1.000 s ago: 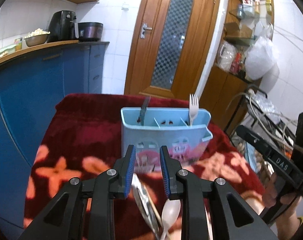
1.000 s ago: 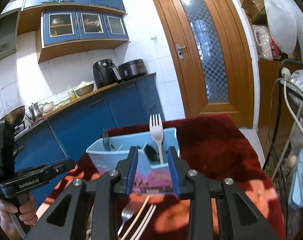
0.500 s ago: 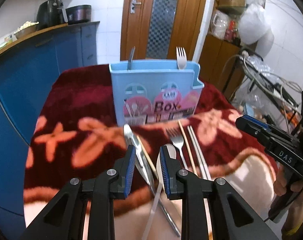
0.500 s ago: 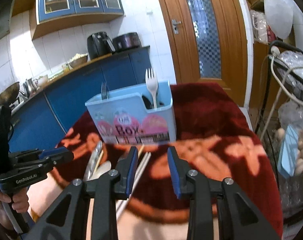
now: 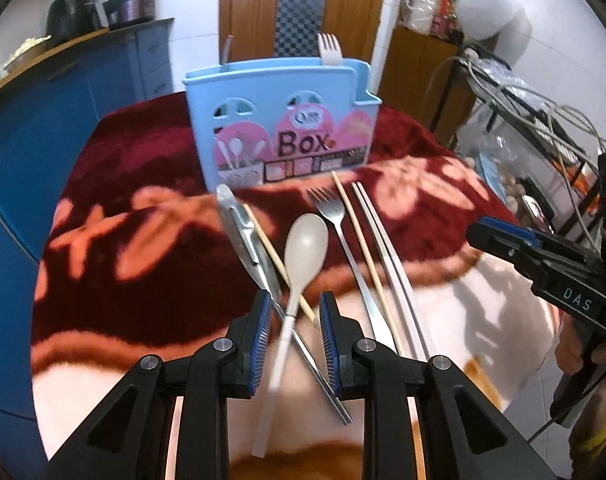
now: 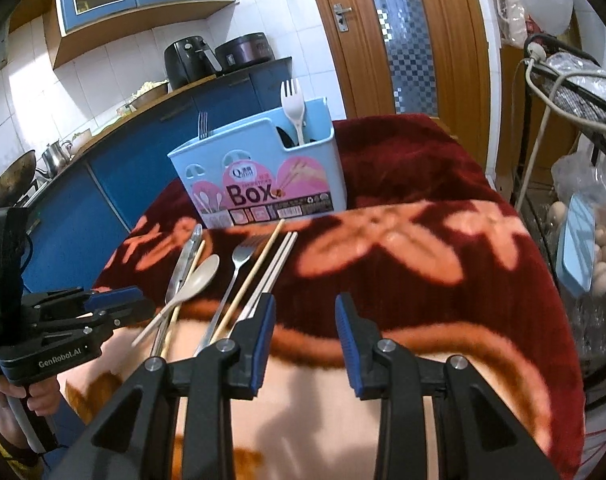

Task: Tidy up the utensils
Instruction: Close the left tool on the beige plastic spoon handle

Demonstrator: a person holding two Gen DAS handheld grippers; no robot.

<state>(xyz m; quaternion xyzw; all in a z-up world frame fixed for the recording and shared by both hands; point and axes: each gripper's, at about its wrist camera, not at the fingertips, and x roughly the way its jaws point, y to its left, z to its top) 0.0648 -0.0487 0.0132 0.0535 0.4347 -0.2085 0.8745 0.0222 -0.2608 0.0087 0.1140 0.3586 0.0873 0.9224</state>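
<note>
View change: both grippers are tipping downward compared with a second ago; the blue utensil box (image 5: pixel 281 120) is sliding up the frame and the loose cutlery in front of it is coming fully into sight.
Left gripper (image 5: pixel 291 340): jaws are standing partly apart, gripping nothing; they are straddling the stem of the beige spoon (image 5: pixel 303 248), pads clear of it on both sides as far as I can tell.
Right gripper (image 6: pixel 305 340): jaws are standing partly apart, nothing between them; it is hanging over bare blanket (image 6: pixel 443 248), on the door side of the cutlery row.
Loose items, in front of the box: peeler (image 5: pixel 245 236), wooden chopstick (image 5: pixel 361 240), steel fork (image 5: pixel 335 220), pale chopstick pair (image 5: pixel 387 248), all lying on the blanket.
Already in the box: white plastic fork (image 6: pixel 293 108), a metal fork (image 6: pixel 203 125).
Reading: the left hand is lining up on the spoon; I judge that pick-up to be next, with most sorting undone.
</note>
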